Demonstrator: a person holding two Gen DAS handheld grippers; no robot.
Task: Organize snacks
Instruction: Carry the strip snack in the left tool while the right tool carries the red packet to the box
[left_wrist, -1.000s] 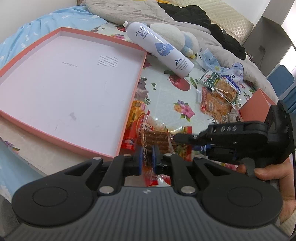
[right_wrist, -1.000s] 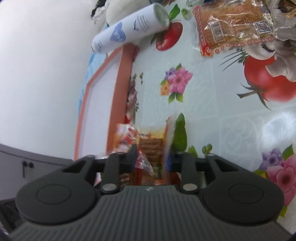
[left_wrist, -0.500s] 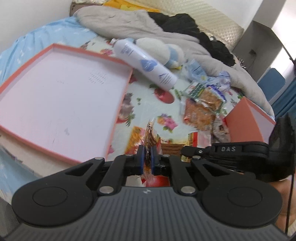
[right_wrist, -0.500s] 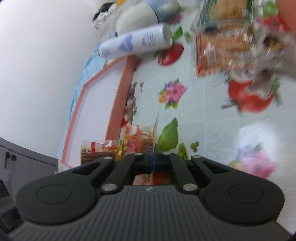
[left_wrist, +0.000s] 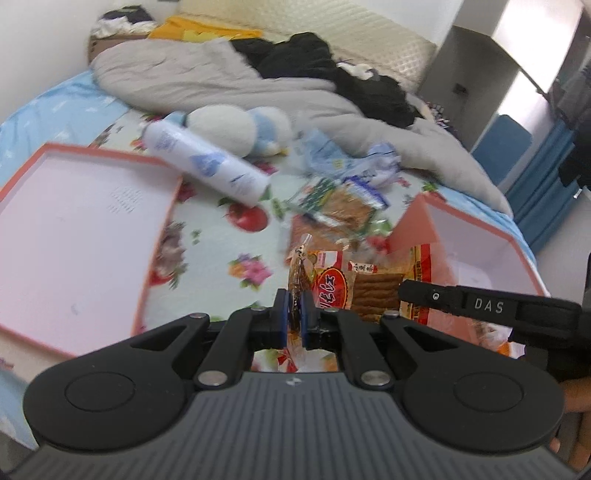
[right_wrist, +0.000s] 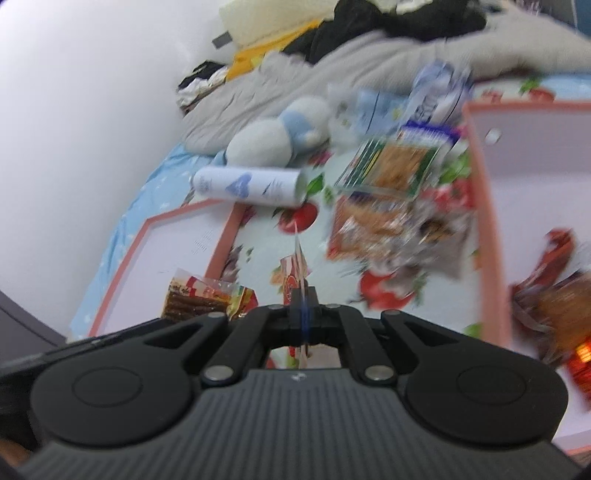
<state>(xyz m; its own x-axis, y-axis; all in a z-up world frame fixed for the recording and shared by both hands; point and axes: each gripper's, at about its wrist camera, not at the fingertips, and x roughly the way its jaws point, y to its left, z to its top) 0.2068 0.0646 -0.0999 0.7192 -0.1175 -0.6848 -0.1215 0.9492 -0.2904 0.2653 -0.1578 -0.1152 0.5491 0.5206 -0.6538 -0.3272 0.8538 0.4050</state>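
Floral cloth (left_wrist: 221, 236) over a cluttered bed serves as worktop. Left gripper (left_wrist: 294, 317) clenched on one end of a snack packet (left_wrist: 365, 291); right gripper (right_wrist: 303, 314) clenched on the other, the packet raised between both. Two or more packets (right_wrist: 384, 192) lie loose nearby. One white bottle (left_wrist: 207, 166). One shallow pink lid (left_wrist: 74, 229), holding nothing. One pink box (right_wrist: 546, 177) holding at least one packet (right_wrist: 554, 295).
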